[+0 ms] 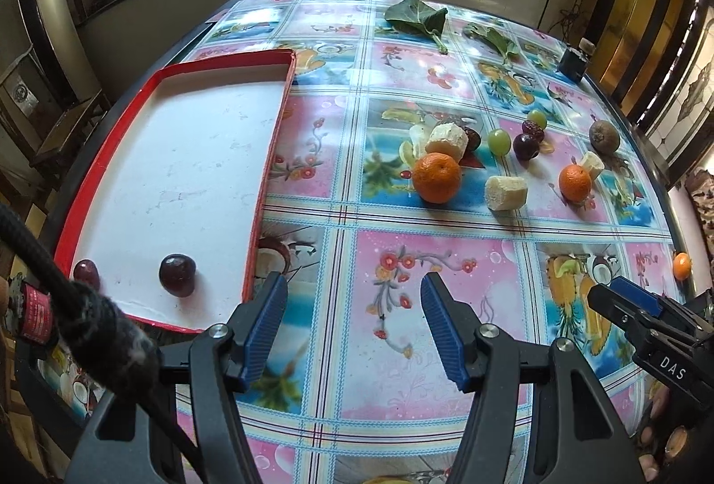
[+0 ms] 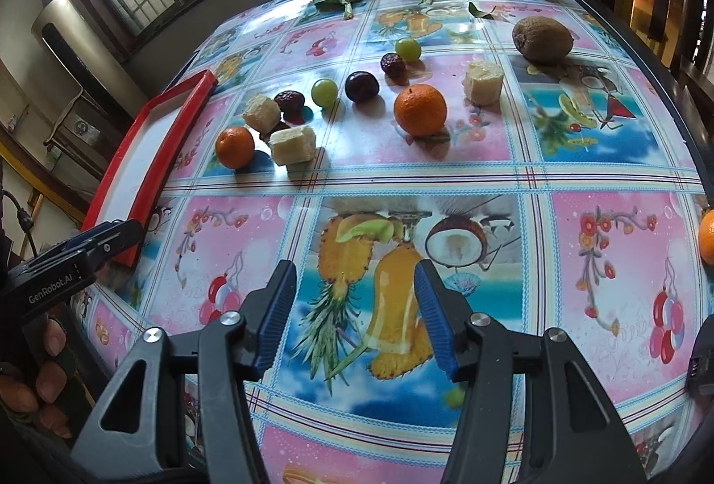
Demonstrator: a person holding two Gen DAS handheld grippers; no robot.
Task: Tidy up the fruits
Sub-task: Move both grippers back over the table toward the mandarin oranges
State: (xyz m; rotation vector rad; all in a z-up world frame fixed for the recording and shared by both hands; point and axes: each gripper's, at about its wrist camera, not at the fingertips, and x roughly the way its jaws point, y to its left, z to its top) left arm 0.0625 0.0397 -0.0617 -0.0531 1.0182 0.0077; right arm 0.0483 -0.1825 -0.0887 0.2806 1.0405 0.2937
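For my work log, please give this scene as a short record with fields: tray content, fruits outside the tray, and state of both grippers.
tray: red tray with white floor, at the table's left side
in tray: two dark plums, near corner
on table: three oranges, one at the right table edge; green grapes; dark plum; kiwi; pale cut pieces; leaves
left gripper: open, empty
right gripper: open, empty
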